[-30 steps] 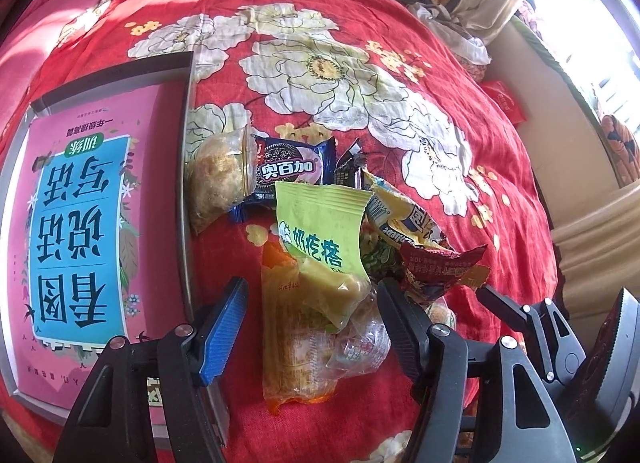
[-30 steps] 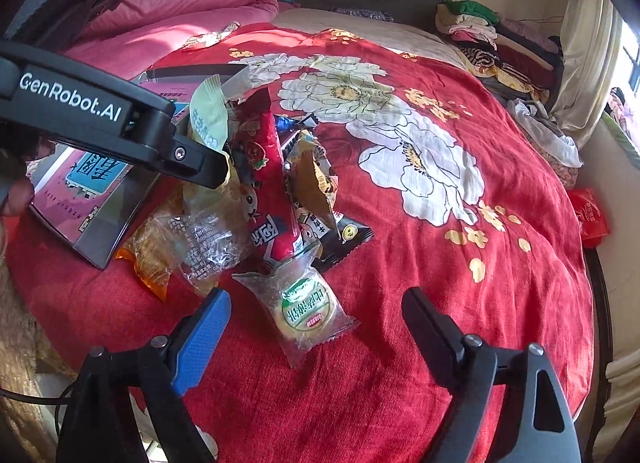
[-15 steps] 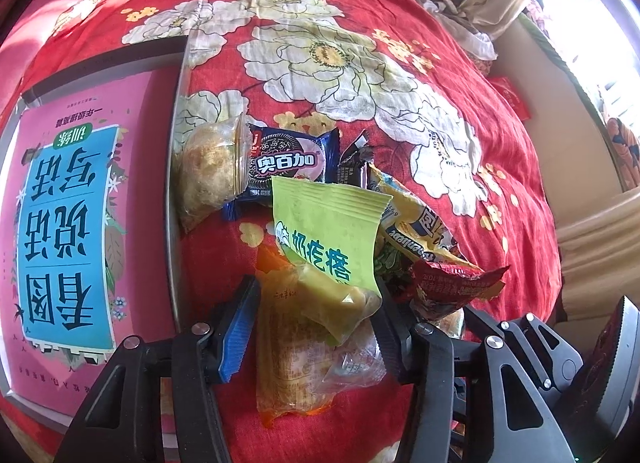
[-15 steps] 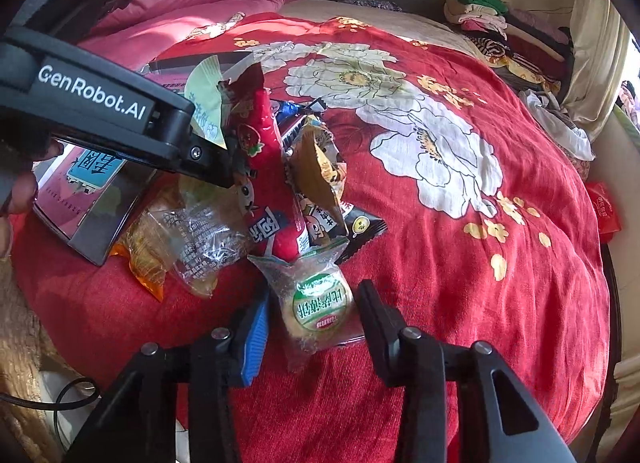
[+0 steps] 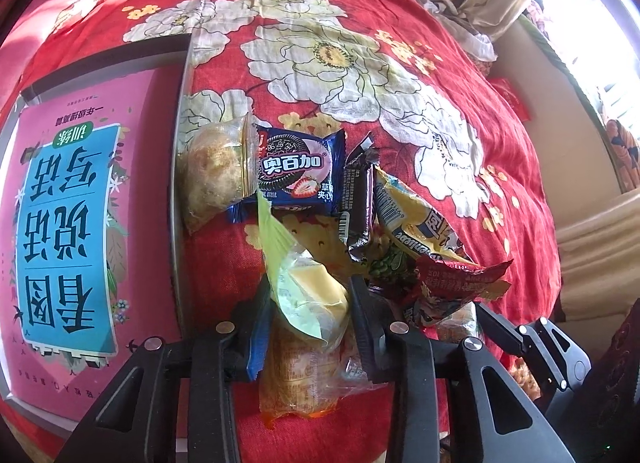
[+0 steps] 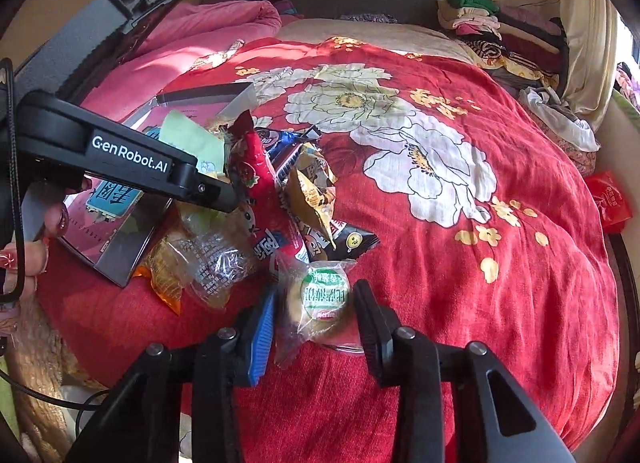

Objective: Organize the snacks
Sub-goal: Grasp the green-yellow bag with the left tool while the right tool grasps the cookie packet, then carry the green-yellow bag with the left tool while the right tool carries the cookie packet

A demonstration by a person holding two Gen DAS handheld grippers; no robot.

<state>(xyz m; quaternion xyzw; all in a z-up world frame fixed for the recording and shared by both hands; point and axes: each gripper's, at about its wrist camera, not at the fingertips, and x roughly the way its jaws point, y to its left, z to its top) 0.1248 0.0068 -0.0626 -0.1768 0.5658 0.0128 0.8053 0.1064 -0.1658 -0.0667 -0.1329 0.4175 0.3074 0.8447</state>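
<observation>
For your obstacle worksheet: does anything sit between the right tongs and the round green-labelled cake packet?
Nothing visible does. The right tongs have just been closing and already press both sides of the cake packet on the red bedspread.

The left tongs (image 5: 308, 303) point steeply down, their jaws having just closed in until the blue pad and the black pad press on either side of a light-green snack packet (image 5: 304, 287). The right tongs (image 6: 314, 311) also tilt downward, jaws just drawn in to clamp a round green-labelled cake in clear wrap (image 6: 320, 303). In the right wrist view a hand (image 6: 28, 251) with red-painted nails grips the handle of the left tongs at the left edge.
</observation>
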